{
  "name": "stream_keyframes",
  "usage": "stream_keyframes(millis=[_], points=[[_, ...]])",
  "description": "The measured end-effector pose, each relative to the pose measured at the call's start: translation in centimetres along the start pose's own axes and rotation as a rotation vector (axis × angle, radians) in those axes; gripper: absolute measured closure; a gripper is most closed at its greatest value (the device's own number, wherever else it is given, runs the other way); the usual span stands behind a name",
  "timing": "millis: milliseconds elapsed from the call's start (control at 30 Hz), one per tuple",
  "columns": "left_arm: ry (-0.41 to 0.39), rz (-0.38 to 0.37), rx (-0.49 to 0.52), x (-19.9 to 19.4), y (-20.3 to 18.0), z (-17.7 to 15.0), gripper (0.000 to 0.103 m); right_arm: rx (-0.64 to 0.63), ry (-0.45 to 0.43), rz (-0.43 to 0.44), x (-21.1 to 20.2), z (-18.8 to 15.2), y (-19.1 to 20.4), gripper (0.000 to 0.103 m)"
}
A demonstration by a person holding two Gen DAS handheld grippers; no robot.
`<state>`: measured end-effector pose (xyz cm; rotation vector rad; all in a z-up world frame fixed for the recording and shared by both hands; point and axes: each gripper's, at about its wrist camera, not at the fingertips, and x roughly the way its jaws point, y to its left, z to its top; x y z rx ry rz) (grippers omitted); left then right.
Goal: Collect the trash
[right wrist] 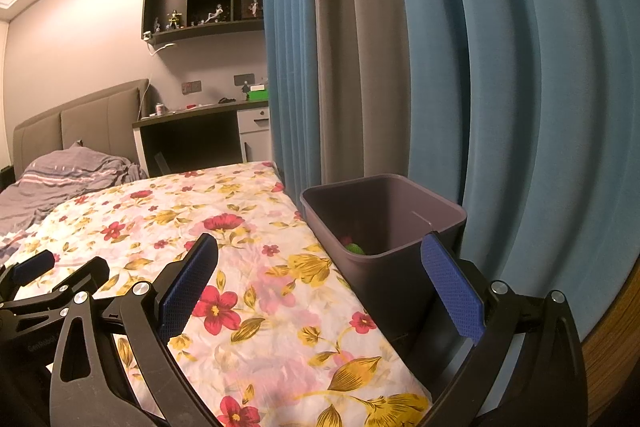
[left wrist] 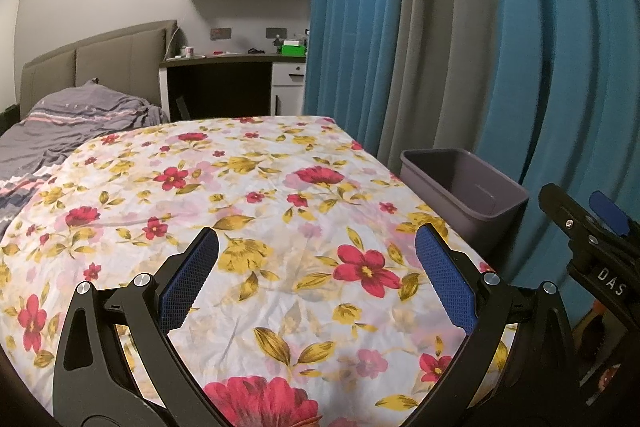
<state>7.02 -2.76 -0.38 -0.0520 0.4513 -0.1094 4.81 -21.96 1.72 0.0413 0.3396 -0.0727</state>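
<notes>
While both grippers are hovering with fingers spread wide and empty, the left gripper [left wrist: 316, 279] over the floral sheet [left wrist: 248, 187], the right gripper [right wrist: 320, 287] is facing the purple bin [right wrist: 384, 223], where green trash [right wrist: 354, 248] is lying

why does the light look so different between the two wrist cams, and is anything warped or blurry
Left wrist view: cooler, neutral light, curtain folds bowed by fisheye. Right wrist view: warm pinkish cast from the ceiling glow, bin interior dim, its contents hard to make out. Both reasonably sharp, dark corners.
</notes>
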Motion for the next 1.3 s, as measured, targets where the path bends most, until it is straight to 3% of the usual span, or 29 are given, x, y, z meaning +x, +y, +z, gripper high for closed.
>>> stream_keyframes(millis=[200,533,700,867,1100,1300], points=[[-0.010,-0.008,0.006,-0.20,-0.15,0.07,0.006,0.003,0.000,-0.002,0.04,0.01,0.06,0.006],[0.007,-0.016,0.007,-0.18,0.04,0.09,0.029,0.006,0.001,-0.001,0.04,0.02,0.14,0.006],[-0.006,-0.017,0.004,-0.34,0.08,0.10,0.034,0.007,0.001,-0.002,0.02,0.01,0.17,0.006],[-0.011,-0.012,0.008,-0.40,0.08,0.11,0.034,0.008,0.001,-0.001,0.01,0.01,0.12,0.006],[-0.034,0.033,0.012,-0.61,0.25,0.18,0.017,0.010,-0.002,-0.003,0.08,0.09,0.10,0.006],[-0.012,0.040,0.001,-0.42,0.56,0.16,0.013,0.025,-0.006,-0.010,-0.14,0.11,0.51,0.006]])
